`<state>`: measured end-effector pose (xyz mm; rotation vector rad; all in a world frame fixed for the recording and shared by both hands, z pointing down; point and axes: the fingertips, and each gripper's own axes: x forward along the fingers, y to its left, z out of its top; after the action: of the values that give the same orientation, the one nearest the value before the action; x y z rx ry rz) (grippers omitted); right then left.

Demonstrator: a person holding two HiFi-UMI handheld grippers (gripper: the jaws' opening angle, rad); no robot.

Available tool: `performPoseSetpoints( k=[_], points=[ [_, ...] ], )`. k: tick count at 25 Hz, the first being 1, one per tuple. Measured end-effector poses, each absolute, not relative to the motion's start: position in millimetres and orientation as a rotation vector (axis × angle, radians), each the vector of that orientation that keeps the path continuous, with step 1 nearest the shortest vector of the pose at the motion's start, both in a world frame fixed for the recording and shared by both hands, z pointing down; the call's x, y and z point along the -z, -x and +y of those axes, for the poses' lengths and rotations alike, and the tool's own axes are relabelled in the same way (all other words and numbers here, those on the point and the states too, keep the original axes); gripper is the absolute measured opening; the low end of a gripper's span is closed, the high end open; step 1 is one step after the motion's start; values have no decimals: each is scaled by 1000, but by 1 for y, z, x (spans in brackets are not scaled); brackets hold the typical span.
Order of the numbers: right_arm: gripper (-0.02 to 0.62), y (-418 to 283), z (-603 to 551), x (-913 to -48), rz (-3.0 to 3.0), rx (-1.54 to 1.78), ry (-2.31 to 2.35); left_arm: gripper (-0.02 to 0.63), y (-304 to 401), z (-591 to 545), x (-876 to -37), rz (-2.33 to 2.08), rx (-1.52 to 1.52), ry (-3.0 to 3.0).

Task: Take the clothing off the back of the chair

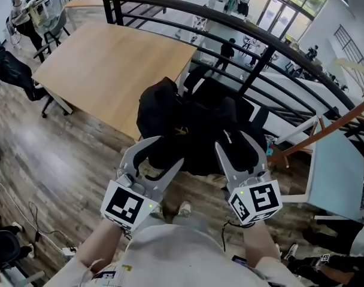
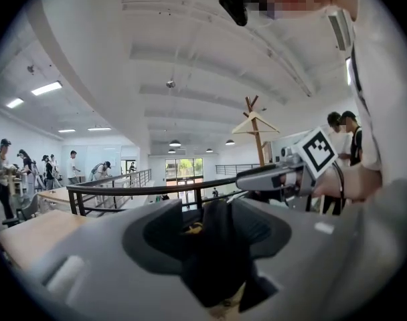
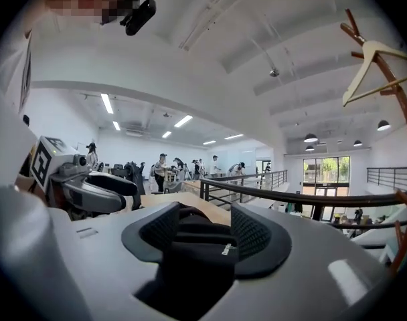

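Head view, centre: your left tool [image 1: 166, 150] and right tool [image 1: 233, 140] stand open. Black clothing [image 1: 170, 109] sits between both.

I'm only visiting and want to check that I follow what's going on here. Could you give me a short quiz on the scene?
1. What colour is the clothing? A) red B) black C) white
2. True or false: the left gripper and the right gripper each have clothing between their fingers.
3. Fill in: at the head view's left stands a wooden ___.
Key: 1 B; 2 true; 3 table.
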<state>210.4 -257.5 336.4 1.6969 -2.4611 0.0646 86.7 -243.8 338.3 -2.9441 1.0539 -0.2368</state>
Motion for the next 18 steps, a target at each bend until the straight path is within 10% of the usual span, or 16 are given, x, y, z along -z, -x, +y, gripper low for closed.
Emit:
performPoseSetpoints(
  k=[10,18],
  points=[
    [392,-228,-272,-367,-2341,-79,-1728,421,-87,-266,-396,1192,482,2872],
    [479,-242,-273,-398,-2265,-121,-1739,456,-96,-275,-437,1264,558,2943]
  ],
)
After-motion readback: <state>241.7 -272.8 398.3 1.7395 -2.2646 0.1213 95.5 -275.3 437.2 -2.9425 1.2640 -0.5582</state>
